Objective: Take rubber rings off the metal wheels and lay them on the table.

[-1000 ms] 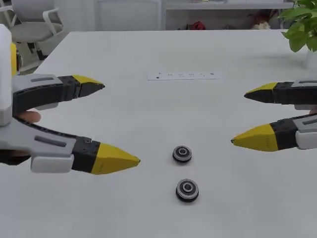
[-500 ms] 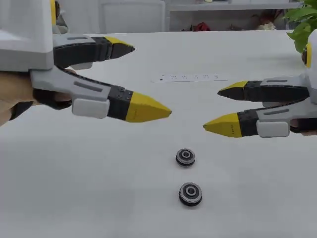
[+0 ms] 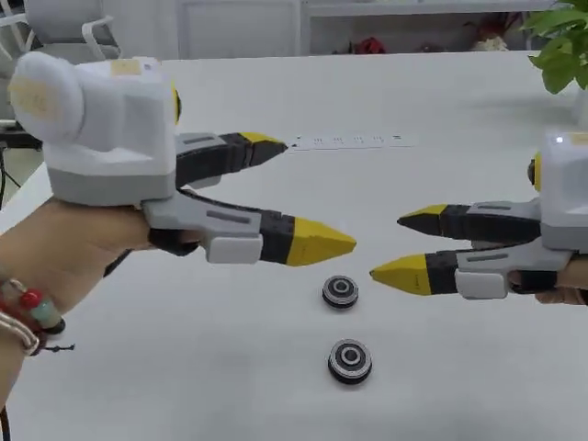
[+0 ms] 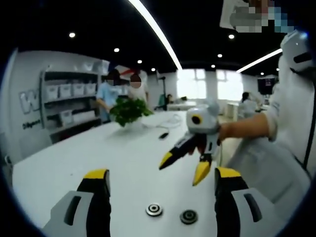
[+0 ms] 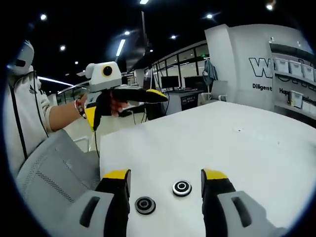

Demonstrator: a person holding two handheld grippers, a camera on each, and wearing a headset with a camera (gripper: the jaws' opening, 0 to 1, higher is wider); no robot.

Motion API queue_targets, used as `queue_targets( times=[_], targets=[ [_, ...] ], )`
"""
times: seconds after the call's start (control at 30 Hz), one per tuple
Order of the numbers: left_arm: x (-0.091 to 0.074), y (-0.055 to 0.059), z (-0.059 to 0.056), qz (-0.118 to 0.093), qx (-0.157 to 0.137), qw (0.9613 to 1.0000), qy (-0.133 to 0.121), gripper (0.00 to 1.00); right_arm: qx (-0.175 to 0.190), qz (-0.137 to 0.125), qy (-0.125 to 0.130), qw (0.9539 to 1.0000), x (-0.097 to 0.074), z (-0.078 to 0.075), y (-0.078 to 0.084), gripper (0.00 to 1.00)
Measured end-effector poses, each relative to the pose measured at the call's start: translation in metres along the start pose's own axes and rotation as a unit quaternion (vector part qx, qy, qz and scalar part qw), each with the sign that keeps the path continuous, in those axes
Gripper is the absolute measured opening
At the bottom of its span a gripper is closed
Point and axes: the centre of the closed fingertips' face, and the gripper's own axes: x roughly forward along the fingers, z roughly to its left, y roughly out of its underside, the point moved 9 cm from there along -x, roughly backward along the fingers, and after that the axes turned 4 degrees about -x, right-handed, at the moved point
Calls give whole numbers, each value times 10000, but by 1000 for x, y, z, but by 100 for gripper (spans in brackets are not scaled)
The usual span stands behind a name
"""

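Two small metal wheels with black rubber rings lie flat on the white table (image 3: pixel 184 367), one farther (image 3: pixel 341 292) and one nearer (image 3: pixel 350 360). My left gripper (image 3: pixel 320 195) hovers open above and left of the far wheel, holding nothing. My right gripper (image 3: pixel 386 246) is open just right of the far wheel, its lower tip close to it. In the left gripper view both wheels (image 4: pixel 154 210) (image 4: pixel 188 216) lie ahead between my open jaws, with the right gripper (image 4: pixel 180 173) beyond. In the right gripper view the wheels (image 5: pixel 181 187) (image 5: pixel 145 205) lie between the jaws, the left gripper (image 5: pixel 148 95) higher up.
A flat white strip with small markings (image 3: pixel 347 141) lies on the table farther back. A potted plant (image 3: pixel 560 46) stands at the far right corner. A chair (image 3: pixel 55 23) is behind the table's left side. People stand in the background (image 4: pixel 121 91).
The left gripper swung in from the left and now hangs over the wheels' left side. The right gripper came inward and down toward the far wheel. The wheels have not moved.
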Motion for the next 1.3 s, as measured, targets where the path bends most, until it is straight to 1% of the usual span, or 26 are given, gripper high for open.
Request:
queue_targets(
  times=[0.13, 0.2, 0.27, 0.3, 0.4, 0.43, 0.47, 0.53, 0.57, 0.63, 0.67, 0.7, 0.73, 0.77, 0.83, 0.9, 0.93, 1.0, 1.03, 1.07, 1.1, 1.17, 1.23, 1.27, 1.3],
  targets=[
    [11, -3, 0, -93, 53, 9999, 29, 83, -27, 84, -57, 9999, 4, 1, 6, 51],
    [17, -3, 0, -166, 77, 9998, 16, 82, -23, 205, -144, 9997, 6, 2, 11, 49],
    [21, 1, -1, -209, 91, 9997, -56, 83, -12, 303, -252, 9992, 6, 5, 16, 48],
    [23, 5, -1, -222, 96, 9997, -77, 83, -47, 325, -307, 9990, 7, 6, 18, 47],
    [23, 16, -1, -226, 84, 9996, -142, 83, -26, 432, -413, 9982, 9, 8, 26, 44],
    [22, 18, -1, -229, 79, 9996, -150, 83, -32, 477, -454, 9978, 10, 9, 28, 43],
    [21, 25, -1, -209, 50, 9996, -155, 83, -22, 561, -533, 9970, 12, 10, 32, 42],
    [20, 33, -1, -107, -10, 9998, -155, 82, 37, 717, -679, 9951, 16, 13, 37, 42],
    [20, 36, -1, -79, -11, 9999, -148, 81, 1, 737, -692, 9949, 17, 14, 39, 42],
    [19, 44, -3, 6, -3, 10000, -96, 79, -95, 863, -729, 9936, 20, 16, 43, 42],
    [19, 46, -3, 19, -5, 10000, -82, 79, -103, 897, -732, 9932, 21, 15, 46, 41],
    [20, 52, -5, 86, -34, 10000, -1, 78, -131, 944, -755, 9926, 22, 15, 49, 41],
    [20, 55, -6, 124, -61, 9999, 39, 78, -160, 1001, -779, 9918, 23, 15, 51, 40],
    [20, 59, -6, 181, -88, 9998, 73, 79, -152, 1091, -790, 9908, 23, 15, 54, 40],
    [21, 68, -6, 333, -110, 9994, 77, 78, -184, 1171, -825, 9895, 23, 15, 58, 39],
    [21, 76, -7, 491, -51, 9987, 115, 78, -199, 1218, -860, 9886, 24, 15, 61, 37],
    [22, 79, -8, 538, -21, 9984, 145, 77, -205, 1248, -879, 9881, 24, 16, 63, 36],
    [23, 83, -11, 537, -48, 9983, 207, 73, -215, 1292, -904, 9873, 26, 16, 65, 34],
    [24, 85, -13, 551, -49, 9980, 305, 69, -237, 1331, -918, 9866, 26, 16, 67, 33],
    [25, 86, -16, 591, 13, 9973, 428, 65, -246, 1360, -926, 9861, 27, 17, 68, 32],
    [26, 88, -19, 648, 103, 9966, 493, 62, -255, 1394, -945, 9854, 27, 18, 69, 31],
    [28, 92, -22, 693, 128, 9961, 534, 58, -290, 1436, -994, 9842, 29, 21, 70, 30],
    [31, 99, -24, 810, 6, 9946, 642, 57, -323, 1463, -1017, 9835, 30, 22, 71, 29],
    [32, 103, -26, 932, 0, 9932, 702, 56, -336, 1475, -1032, 9831, 31, 23, 71, 28],
    [33, 105, -27, 1002, 47, 9923, 727, 54, -356, 1496, -1038, 9826, 32, 24, 72, 28]
  ],
)
